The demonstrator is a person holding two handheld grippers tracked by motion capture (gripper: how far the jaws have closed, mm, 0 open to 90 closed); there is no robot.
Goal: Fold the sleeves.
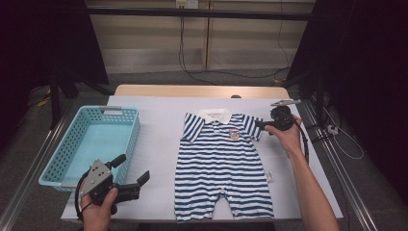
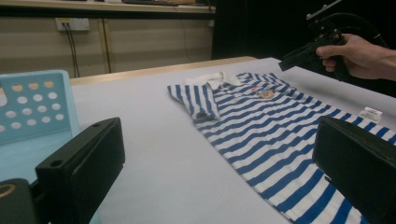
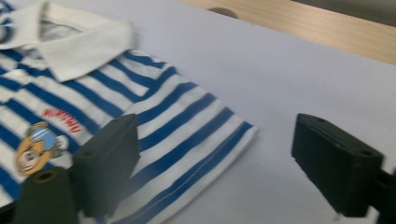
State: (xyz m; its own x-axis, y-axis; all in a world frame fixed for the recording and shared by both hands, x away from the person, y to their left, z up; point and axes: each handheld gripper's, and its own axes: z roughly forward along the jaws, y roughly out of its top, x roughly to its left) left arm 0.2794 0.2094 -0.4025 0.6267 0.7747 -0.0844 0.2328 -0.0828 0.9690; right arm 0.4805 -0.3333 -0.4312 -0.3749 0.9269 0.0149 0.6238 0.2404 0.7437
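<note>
A blue-and-white striped baby romper [image 1: 223,163] with a white collar and a small chest badge lies flat on the white sheet, collar toward the far side. My right gripper [image 1: 262,125] hovers at its right sleeve [image 3: 187,126], jaws wide apart over the sleeve's hem [image 3: 219,163] and gripping nothing. Near the table's front left, my left gripper [image 1: 132,168] is open and empty, pointing toward the romper [image 2: 261,121]. In the left gripper view the wide jaws [image 2: 215,172] frame the bare sheet, with the right gripper [image 2: 289,60] farther off.
A light blue perforated basket [image 1: 120,111] stands at the left of the table, its wall [image 2: 32,107] close to my left gripper. The white sheet [image 1: 159,139] covers a wooden tabletop [image 1: 192,90]. Metal rails run along both sides, and cables lie on the floor behind.
</note>
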